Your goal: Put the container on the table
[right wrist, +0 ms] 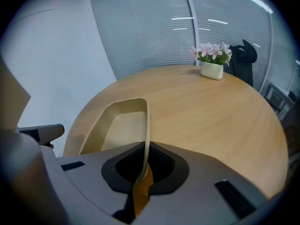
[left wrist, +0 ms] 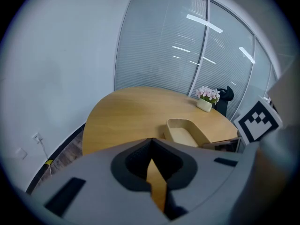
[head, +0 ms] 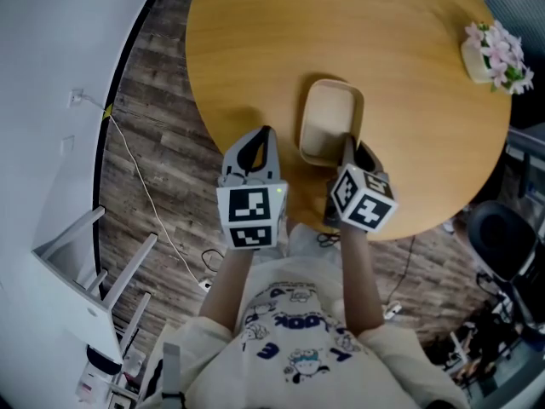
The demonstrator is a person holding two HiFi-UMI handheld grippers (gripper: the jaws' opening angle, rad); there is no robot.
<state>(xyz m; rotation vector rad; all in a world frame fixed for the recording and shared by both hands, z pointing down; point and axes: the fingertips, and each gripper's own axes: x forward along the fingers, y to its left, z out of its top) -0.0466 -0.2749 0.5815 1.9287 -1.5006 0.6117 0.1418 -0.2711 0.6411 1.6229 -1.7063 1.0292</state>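
A shallow beige container (head: 328, 122) (left wrist: 185, 132) (right wrist: 119, 125) is over the near part of the round wooden table (head: 255, 41). It is empty. I cannot tell whether its base touches the tabletop. My right gripper (head: 349, 147) (right wrist: 143, 165) is shut on the container's near right rim, and the thin wall runs between its jaws. My left gripper (head: 260, 139) (left wrist: 151, 146) hovers at the table's front edge, left of the container and apart from it. Its jaws are shut with nothing between them.
A small white pot of pink flowers (head: 494, 54) (right wrist: 212, 62) stands at the table's far right. A dark office chair (head: 502, 237) sits to the right of the table. On the floor at the left are a white rack (head: 94, 262) and a cable (head: 145, 186).
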